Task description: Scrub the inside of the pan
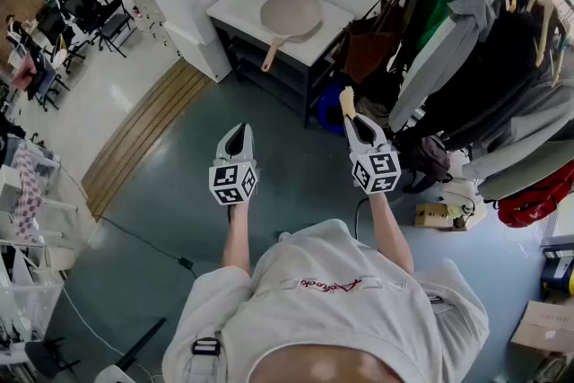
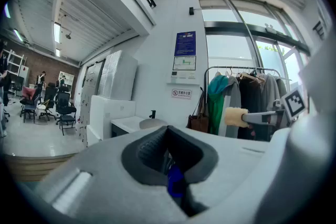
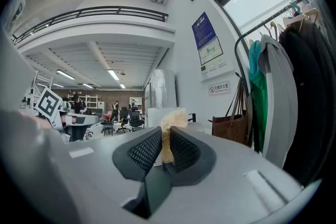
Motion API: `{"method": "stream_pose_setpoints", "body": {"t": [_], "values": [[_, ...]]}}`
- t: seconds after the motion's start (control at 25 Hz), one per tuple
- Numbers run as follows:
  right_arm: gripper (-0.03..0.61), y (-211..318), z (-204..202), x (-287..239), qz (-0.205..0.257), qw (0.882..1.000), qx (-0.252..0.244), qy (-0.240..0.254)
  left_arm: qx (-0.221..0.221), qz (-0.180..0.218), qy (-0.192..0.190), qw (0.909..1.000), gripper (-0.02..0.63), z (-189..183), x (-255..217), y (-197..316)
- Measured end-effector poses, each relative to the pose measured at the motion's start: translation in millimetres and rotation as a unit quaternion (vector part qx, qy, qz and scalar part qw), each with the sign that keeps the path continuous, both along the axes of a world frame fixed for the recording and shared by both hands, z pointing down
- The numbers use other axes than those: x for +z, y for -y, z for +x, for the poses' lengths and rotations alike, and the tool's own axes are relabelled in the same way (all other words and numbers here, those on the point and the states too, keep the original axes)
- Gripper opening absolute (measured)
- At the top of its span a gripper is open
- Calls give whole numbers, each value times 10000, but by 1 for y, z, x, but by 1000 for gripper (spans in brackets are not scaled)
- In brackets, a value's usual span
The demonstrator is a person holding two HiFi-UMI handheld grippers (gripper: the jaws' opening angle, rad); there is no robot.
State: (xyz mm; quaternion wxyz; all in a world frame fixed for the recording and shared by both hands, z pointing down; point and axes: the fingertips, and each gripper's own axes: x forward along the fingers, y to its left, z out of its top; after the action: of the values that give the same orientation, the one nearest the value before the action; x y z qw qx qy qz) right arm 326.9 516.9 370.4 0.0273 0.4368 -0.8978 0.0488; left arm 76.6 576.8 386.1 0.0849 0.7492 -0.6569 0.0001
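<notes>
On far table [image 1: 240, 6], pan [image 1: 291, 13]; right hand-held gripper [image 1: 355, 123] pinches sponge [image 1: 347, 101], mostly hidden; left hand-held gripper [image 1: 238, 134] closed, empty.

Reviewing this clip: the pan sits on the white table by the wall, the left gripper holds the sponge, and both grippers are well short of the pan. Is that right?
One thing is wrong: the sponge is clamped in the right gripper, not the left, as the right gripper view shows. The left gripper holds nothing. The pan does sit on the white table by the wall, with both grippers well short of it.
</notes>
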Motion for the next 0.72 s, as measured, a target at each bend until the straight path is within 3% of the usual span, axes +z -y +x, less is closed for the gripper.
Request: {"method": "stream_pose_setpoints", "body": {"t": [0.72], "values": [[55,-7,22,7,-137,9998,-93,61,132,40,112,9998,0,32,-9,0]]}}
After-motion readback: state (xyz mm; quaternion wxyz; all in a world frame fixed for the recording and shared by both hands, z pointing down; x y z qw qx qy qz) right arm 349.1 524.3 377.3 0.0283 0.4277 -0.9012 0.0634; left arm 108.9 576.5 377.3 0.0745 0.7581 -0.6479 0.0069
